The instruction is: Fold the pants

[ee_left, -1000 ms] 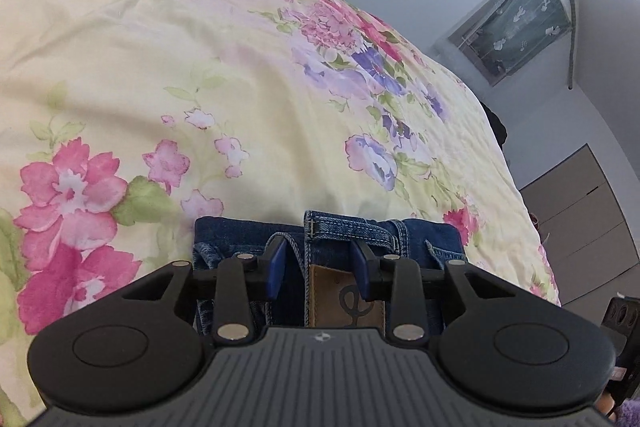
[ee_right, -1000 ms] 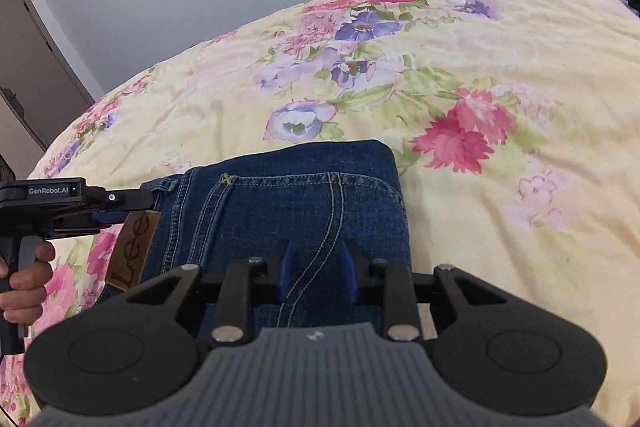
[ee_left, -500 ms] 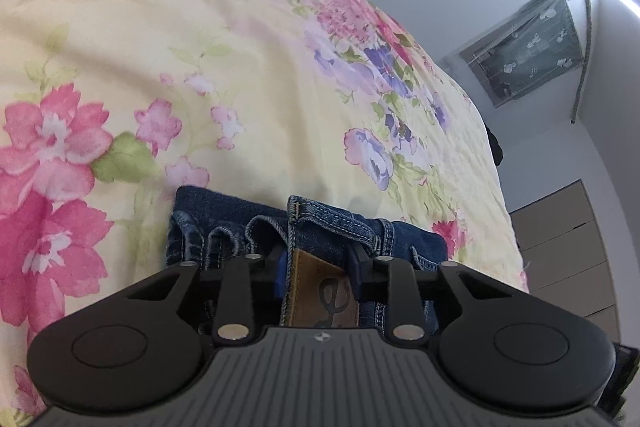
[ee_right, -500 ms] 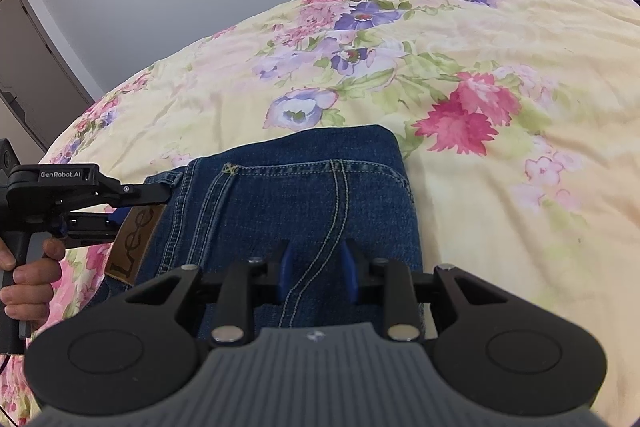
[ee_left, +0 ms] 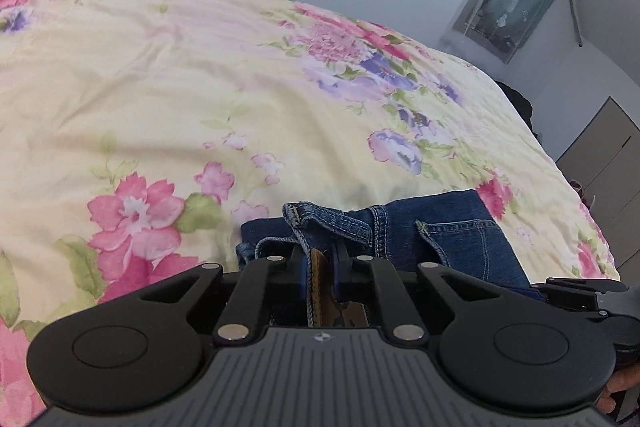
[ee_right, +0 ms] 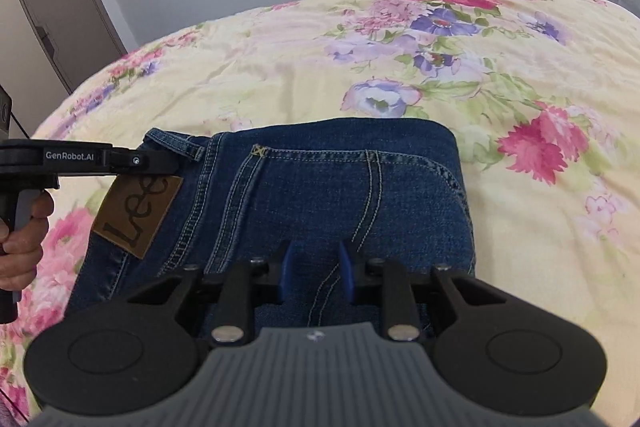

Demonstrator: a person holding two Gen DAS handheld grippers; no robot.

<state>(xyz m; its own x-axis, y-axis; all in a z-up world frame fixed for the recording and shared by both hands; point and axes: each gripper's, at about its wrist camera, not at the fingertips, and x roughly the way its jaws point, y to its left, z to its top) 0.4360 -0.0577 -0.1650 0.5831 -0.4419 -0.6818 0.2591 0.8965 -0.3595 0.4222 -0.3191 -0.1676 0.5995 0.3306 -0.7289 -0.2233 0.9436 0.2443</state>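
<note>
The pants (ee_right: 320,195), dark blue jeans folded into a compact stack, lie on the bed (ee_right: 280,67) with its pale yellow flowered cover, near the edge closest to me. My left tool (ee_left: 323,269) has just been closing, and its jaws now pinch the waistband right at the brown leather patch (ee_right: 138,213), lifting that edge so a belt loop stands up above the fabric. In the right wrist view the same tool comes in from the left side, my hand (ee_right: 22,239) wrapped round its grip. My right tool (ee_right: 316,273) has narrowed a little too; its blue pads (ee_right: 285,273) sit either side of the stitched seam at the near edge of the stack, denim between them, though I cannot tell whether they actually press on it.
</note>
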